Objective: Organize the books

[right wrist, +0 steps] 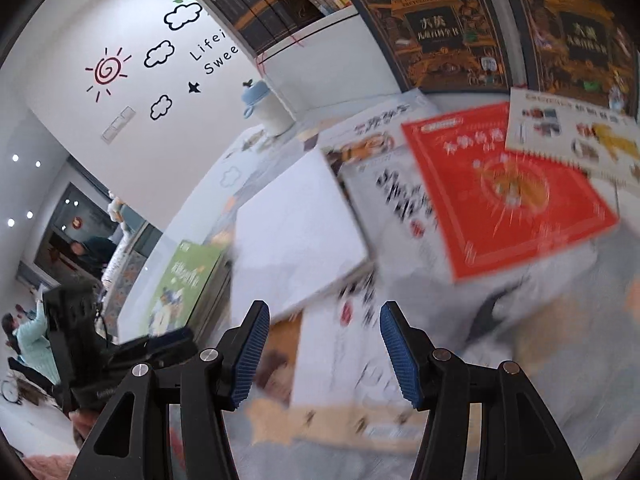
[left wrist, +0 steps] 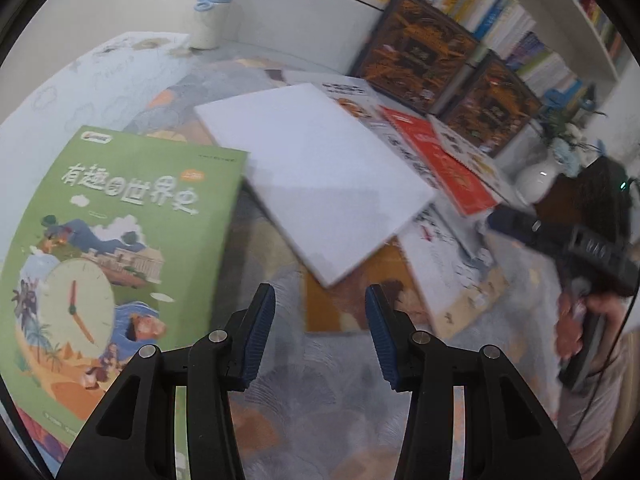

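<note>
Both grippers, left [left wrist: 320,332] and right [right wrist: 324,350], are hovering with jaws parted, gripping nothing. Books are lying scattered ahead: green world-history book [left wrist: 116,248], white book [left wrist: 316,176], red book [right wrist: 504,196], titles probably blurred.

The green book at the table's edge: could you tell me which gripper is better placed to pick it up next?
Probably the left. The green book lies just beside the left gripper, whose jaws are open and empty; the right gripper hovers over other books.

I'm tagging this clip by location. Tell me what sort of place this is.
Probably a child's reading or study corner at home: a full bookshelf, picture books scattered over a patterned table, and cloud and sun stickers on the wall.
</note>
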